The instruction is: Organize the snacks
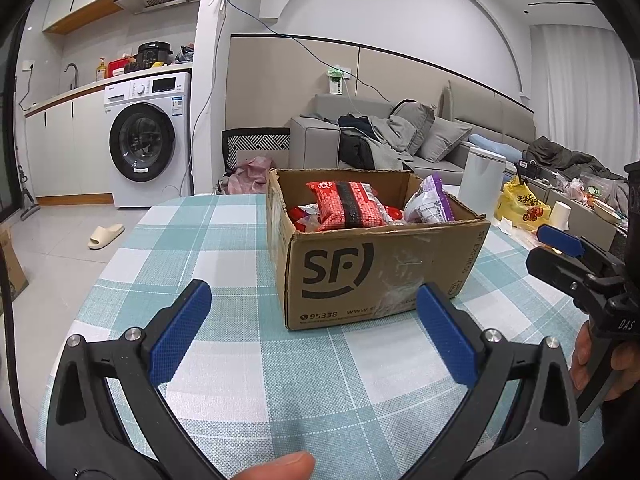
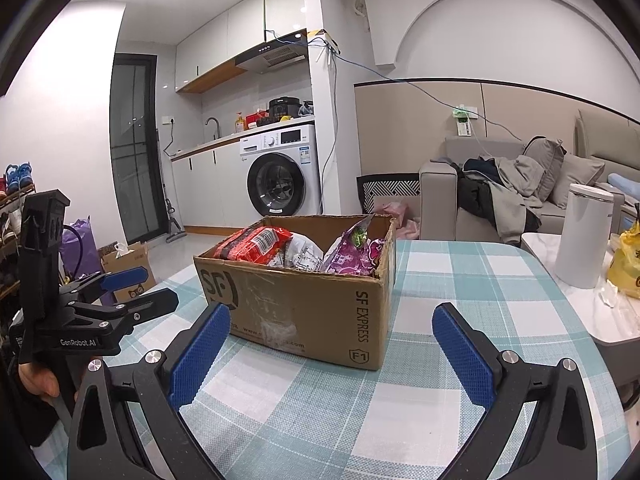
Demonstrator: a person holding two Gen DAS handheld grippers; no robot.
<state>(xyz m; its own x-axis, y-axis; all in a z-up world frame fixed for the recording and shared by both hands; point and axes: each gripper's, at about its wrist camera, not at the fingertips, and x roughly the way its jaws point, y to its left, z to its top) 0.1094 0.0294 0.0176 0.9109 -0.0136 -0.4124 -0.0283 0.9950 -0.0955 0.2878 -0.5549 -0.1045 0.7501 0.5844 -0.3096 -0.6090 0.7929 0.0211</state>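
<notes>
An open cardboard SF box (image 1: 372,276) (image 2: 304,300) stands on the checked tablecloth (image 1: 224,344) (image 2: 440,360). It holds a red snack pack (image 1: 346,204) (image 2: 254,245), a purple snack bag (image 1: 430,200) (image 2: 354,254) and other packets. My left gripper (image 1: 312,304) is open and empty, a little in front of the box; it also shows in the right wrist view (image 2: 140,286). My right gripper (image 2: 332,326) is open and empty, just before the box's near corner; it also shows in the left wrist view (image 1: 552,248).
A white cylindrical canister (image 2: 584,236) (image 1: 482,180) and a yellow plastic bag (image 2: 626,264) (image 1: 520,204) stand to the right on a side table. A grey sofa (image 1: 440,136), a washing machine (image 1: 148,140) and a slipper (image 1: 106,236) on the floor lie beyond.
</notes>
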